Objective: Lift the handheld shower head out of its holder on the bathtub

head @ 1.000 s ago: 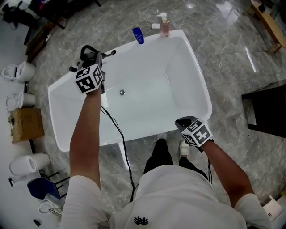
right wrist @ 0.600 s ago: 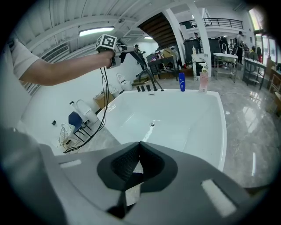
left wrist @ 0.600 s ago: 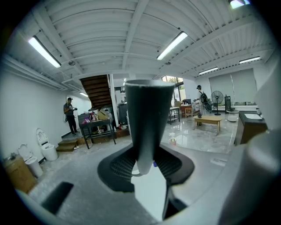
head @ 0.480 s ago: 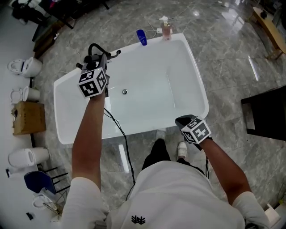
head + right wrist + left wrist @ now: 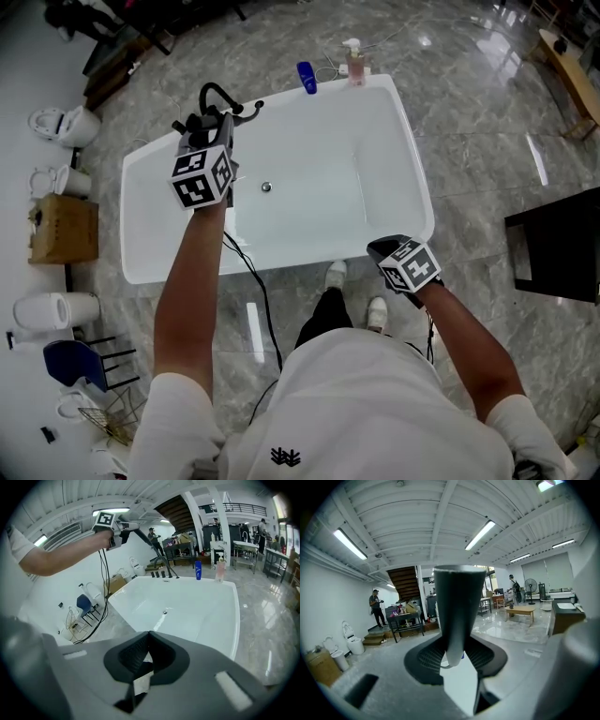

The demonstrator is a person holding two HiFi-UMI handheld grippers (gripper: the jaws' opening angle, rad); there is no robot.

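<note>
Since the earlier frame the left gripper (image 5: 208, 136) had risen and drawn away from the far rim of the bathtub (image 5: 417, 187), taking the shower head (image 5: 195, 122) with it, while the right gripper (image 5: 384, 249) had barely shifted. In the head view the left gripper held the black shower head above the tub's far left rim, with a black hose (image 5: 217, 90) looping up behind it. The tub was a smooth, glossy white rectangle with rounded corners and a small metal drain (image 5: 266, 187), standing on a polished grey marble floor (image 5: 469, 112). A blue bottle (image 5: 307, 77) and a pink pump bottle (image 5: 355, 61) stood at its far end. The right gripper hovered at the tub's near right corner. In the left gripper view the ribbed black pads pressed on both sides of the shower head's handle (image 5: 458, 606), a dark, matte, round shaft that stood upright and widened toward the top. In the right gripper view the jaws met with nothing between them. Beyond them the raised shower head (image 5: 140, 535) hung clear above the black tap fittings (image 5: 161, 573) on the tub's far rim.
</note>
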